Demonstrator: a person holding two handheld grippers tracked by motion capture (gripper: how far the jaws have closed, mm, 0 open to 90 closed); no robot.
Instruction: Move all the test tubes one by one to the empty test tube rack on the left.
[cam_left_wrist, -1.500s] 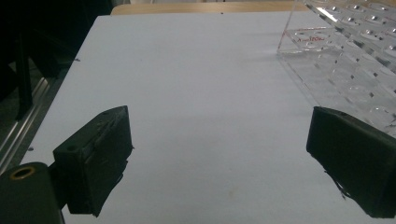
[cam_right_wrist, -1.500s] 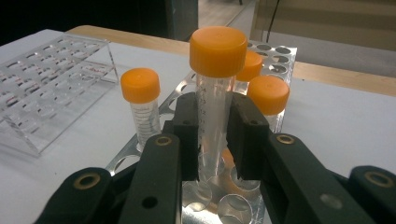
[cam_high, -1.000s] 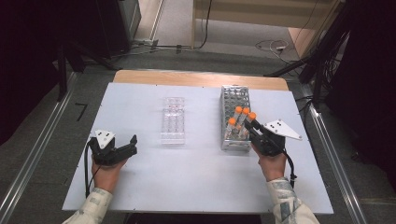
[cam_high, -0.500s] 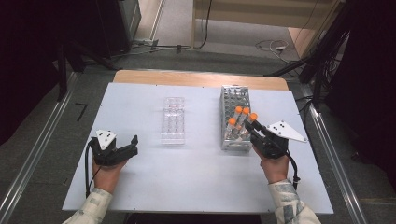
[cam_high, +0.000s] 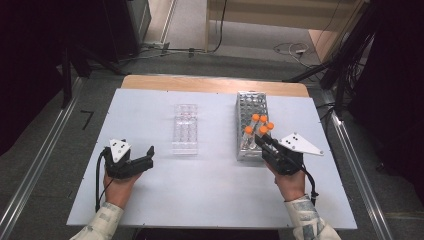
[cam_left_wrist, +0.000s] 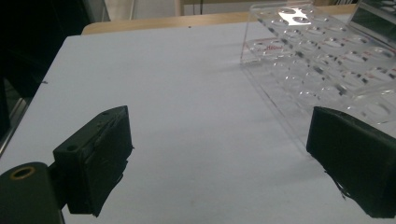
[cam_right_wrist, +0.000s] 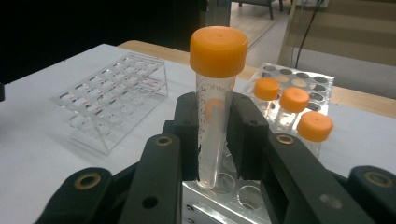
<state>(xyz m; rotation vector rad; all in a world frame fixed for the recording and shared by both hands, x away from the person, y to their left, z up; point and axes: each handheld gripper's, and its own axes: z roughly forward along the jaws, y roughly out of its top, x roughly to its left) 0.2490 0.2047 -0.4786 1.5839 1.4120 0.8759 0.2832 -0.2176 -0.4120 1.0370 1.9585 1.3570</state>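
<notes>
My right gripper (cam_high: 261, 140) (cam_right_wrist: 215, 140) is shut on a clear tube with an orange cap (cam_right_wrist: 215, 112), held upright at the near end of the metal tube rack (cam_high: 249, 106) (cam_right_wrist: 303, 80). The tube's lower end sits at a hole in the rack's top; whether it is seated I cannot tell. Several more orange-capped tubes (cam_high: 256, 118) (cam_right_wrist: 293, 100) stand in that rack. My left gripper (cam_high: 149, 156) (cam_left_wrist: 219, 126) rests open on the white table, with nothing between its jaws. It lies near the close left corner of the clear plastic rack (cam_high: 185, 129) (cam_left_wrist: 327, 51) (cam_right_wrist: 112, 100).
The white table board (cam_high: 210, 200) has a wooden strip (cam_high: 210, 84) along its far edge. Metal rails (cam_high: 35, 165) run along both sides on the floor. Cables (cam_high: 290, 49) lie on the floor beyond the table.
</notes>
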